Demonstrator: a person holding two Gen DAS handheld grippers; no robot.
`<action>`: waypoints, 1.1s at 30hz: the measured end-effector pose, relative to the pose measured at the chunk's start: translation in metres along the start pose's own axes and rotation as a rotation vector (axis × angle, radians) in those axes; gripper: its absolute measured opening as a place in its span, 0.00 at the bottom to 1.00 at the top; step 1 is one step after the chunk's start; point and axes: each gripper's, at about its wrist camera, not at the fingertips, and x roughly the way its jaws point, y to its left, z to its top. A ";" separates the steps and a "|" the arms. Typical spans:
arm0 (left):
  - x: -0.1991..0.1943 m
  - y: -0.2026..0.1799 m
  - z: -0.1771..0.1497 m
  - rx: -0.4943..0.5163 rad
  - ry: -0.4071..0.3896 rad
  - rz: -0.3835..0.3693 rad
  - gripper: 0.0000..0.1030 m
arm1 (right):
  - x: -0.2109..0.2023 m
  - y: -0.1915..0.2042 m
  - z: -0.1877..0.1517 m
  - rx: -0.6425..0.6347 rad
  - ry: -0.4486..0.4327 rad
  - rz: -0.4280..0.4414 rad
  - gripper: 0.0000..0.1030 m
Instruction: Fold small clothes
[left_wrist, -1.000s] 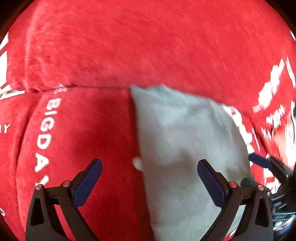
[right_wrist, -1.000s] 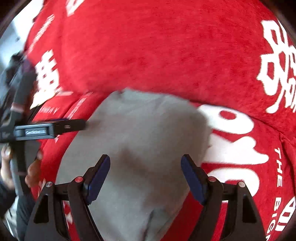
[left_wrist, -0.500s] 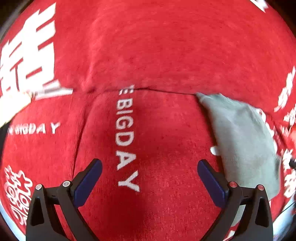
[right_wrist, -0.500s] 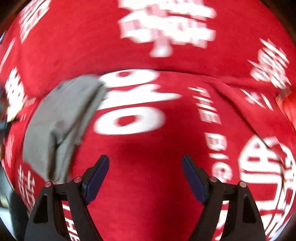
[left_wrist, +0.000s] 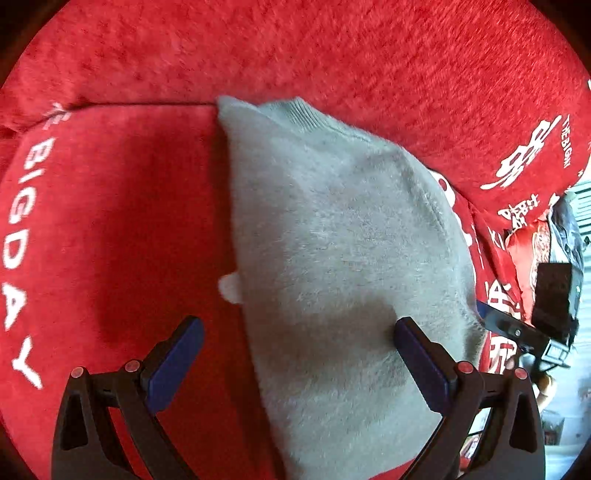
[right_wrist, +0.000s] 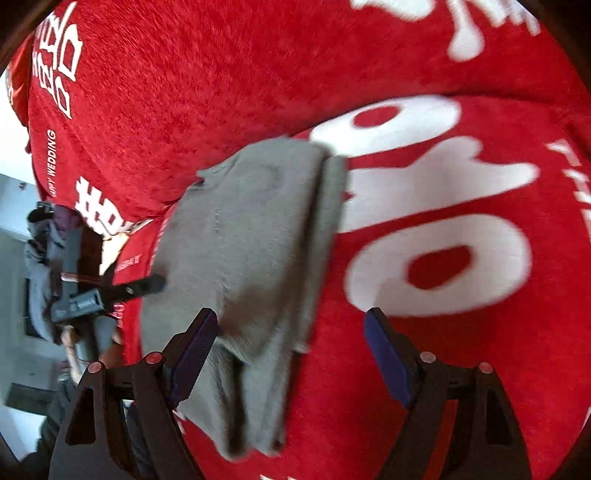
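A grey fleecy folded garment (left_wrist: 332, 240) lies on a red sofa seat (left_wrist: 110, 221), its ribbed hem toward the backrest. My left gripper (left_wrist: 295, 332) hovers open above it, the left finger over red cloth and the right finger over the grey fabric. In the right wrist view the garment (right_wrist: 251, 221) shows stacked folded layers along its right edge. My right gripper (right_wrist: 290, 325) is open, with its left finger over the garment and its right finger over the red seat. Neither gripper's pads press on the cloth.
The sofa cover is red plush with white lettering (right_wrist: 436, 206), and the backrest (left_wrist: 332, 66) rises just behind the garment. The other gripper shows at each view's edge (left_wrist: 509, 328) (right_wrist: 110, 291). A hand (right_wrist: 110, 350) grips the left tool's handle.
Half a second ago both views had swung off to the bare red seat with the garment at the edge. Now both grippers are back over the garment, closer than before.
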 end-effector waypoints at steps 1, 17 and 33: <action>0.000 0.002 0.002 0.001 -0.001 -0.005 1.00 | 0.007 0.000 0.003 0.013 0.012 0.017 0.82; -0.010 -0.044 0.007 0.145 -0.096 0.042 0.39 | 0.048 0.067 0.007 -0.141 -0.048 -0.056 0.35; -0.064 -0.043 -0.055 0.156 -0.075 0.066 0.36 | 0.023 0.130 -0.048 -0.187 -0.030 -0.120 0.32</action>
